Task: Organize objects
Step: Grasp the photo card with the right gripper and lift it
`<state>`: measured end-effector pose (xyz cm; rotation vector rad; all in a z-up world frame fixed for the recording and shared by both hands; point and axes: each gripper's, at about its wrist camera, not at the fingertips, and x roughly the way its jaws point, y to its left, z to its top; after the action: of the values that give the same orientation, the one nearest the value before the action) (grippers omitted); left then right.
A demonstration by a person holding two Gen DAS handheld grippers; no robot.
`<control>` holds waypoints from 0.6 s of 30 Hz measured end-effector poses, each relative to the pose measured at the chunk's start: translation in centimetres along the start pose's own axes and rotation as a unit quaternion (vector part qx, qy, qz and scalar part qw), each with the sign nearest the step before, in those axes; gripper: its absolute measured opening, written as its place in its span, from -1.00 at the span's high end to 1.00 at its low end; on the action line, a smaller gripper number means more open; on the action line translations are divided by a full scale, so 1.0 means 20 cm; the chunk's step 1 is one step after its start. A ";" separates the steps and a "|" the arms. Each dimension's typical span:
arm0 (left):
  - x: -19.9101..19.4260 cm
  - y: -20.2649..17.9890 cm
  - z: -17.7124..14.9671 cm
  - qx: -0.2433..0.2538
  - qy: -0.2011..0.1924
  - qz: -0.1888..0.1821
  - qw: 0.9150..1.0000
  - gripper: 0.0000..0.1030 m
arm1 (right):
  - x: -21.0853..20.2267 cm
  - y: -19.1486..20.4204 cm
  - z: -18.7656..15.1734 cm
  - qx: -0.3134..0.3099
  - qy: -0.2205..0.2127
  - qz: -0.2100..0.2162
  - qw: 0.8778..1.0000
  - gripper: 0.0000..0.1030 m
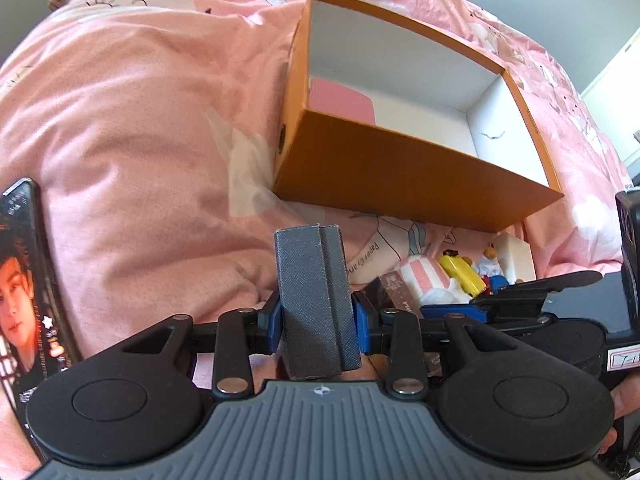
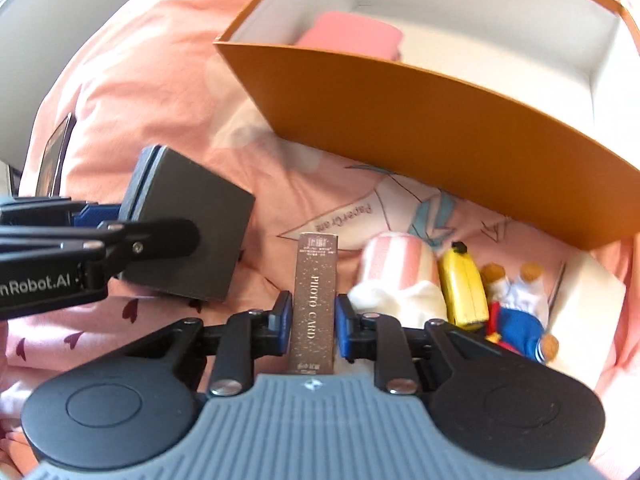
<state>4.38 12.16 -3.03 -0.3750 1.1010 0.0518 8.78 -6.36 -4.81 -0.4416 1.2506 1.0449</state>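
Left wrist view, left to right, all placed against the orange box (image 1: 384,168): a phone (image 1: 28,280) with a lit screen lies far left of it on the pink bedding (image 1: 140,120). The left gripper (image 1: 318,320) sits just in front of the box's near wall, blue pads clamped on a grey case (image 1: 316,300) held upright. A pink item (image 1: 340,98) already lies inside the box at its left end. Right of the case, tight against the box's near wall, is a small heap: a striped pink-and-white soft thing (image 1: 424,276), a yellow toy (image 1: 464,272), a bear figure (image 1: 490,260), a white block (image 1: 516,252).

Right wrist view, the right gripper (image 2: 312,320) is in front of the same wall, jaws narrow around a brown "PHOTO CARD" pack (image 2: 316,300). The frame is blurry, so probably gripped, though I can't see firm pad contact.

Risks: the pack is thin and tall, so a weak pinch could let it twist or drop onto the heap. Both grippers are near each other, so lifting together over the box wall could knock case against pack or catch the rim.
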 end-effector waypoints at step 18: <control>-0.03 0.00 0.03 -0.016 0.013 -0.051 0.999 0.25 | -0.02 -0.03 0.00 -0.013 -0.021 0.024 0.999 0.53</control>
<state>4.63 12.38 -2.27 -0.4600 1.1069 -0.0259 9.29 -6.71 -4.54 -0.4096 1.2164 1.1070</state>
